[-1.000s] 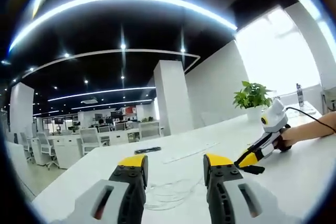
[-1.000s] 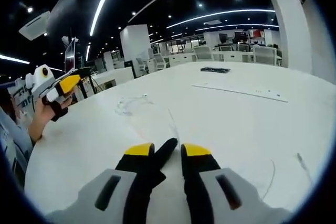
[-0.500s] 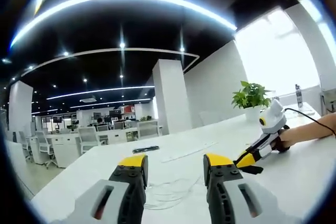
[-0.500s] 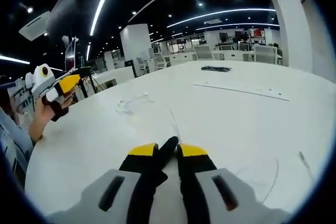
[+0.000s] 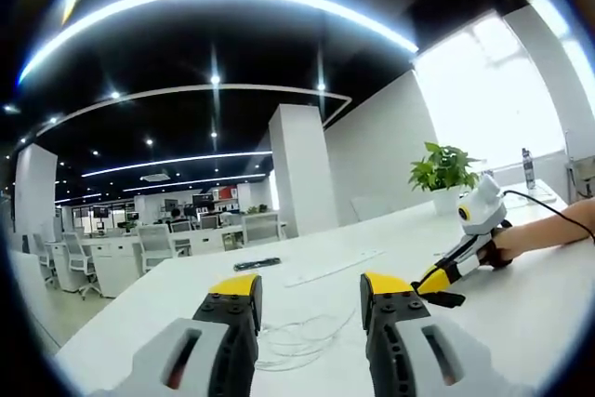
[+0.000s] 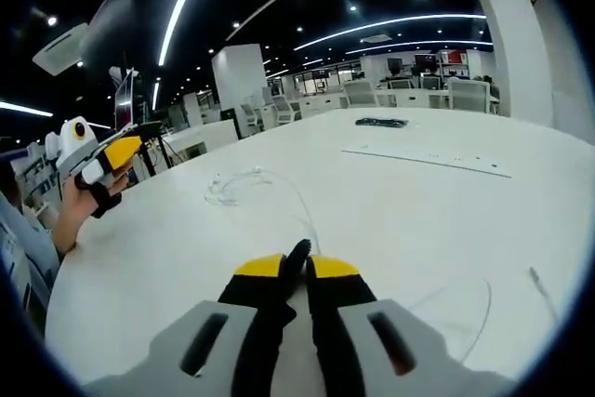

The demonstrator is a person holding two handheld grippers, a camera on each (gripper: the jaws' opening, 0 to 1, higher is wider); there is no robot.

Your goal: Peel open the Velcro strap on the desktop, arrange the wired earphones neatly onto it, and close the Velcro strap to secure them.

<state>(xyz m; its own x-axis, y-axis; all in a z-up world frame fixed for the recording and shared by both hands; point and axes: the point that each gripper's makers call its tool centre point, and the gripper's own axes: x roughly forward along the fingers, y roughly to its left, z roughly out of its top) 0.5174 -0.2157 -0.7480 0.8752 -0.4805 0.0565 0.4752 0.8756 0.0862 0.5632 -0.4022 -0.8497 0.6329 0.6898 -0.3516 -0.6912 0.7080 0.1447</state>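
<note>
In the right gripper view the right hand-held gripper (image 6: 296, 270) sits low over the white counter (image 6: 418, 211), its yellow-tipped jaws clenched on a dark strip — the Velcro strap (image 6: 296, 258) — whose rounded end pokes up just beyond the tips. A thin white cord runs away from the jaws across the counter surface to a loose tangle further off, the wired earphones (image 6: 228, 185); whether the cord touches the strap cannot be told. To the left in this view the left hand-held gripper (image 6: 119, 150) is held above the counter edge by a person's hand (image 6: 79, 202), well apart from the earphones. A second dark strip (image 6: 381, 123) lies far back on the counter, and a long pale flat bar (image 6: 428, 161) lies nearer, to the right. In the left gripper view the left hand-held gripper (image 5: 309, 287) has its jaws released with a wide gap between them, nothing in it, and the earphones (image 5: 297, 337) lie on the counter (image 5: 548, 295) beyond and between the tips — a loose heap of white loops. To the right the right hand-held gripper (image 5: 435, 284) rests tip-down near the counter surface, a forearm (image 5: 548, 234) behind it. A potted plant (image 5: 444, 174) stands further back on the counter by a bright window, and office desks and chairs fill the background.
</note>
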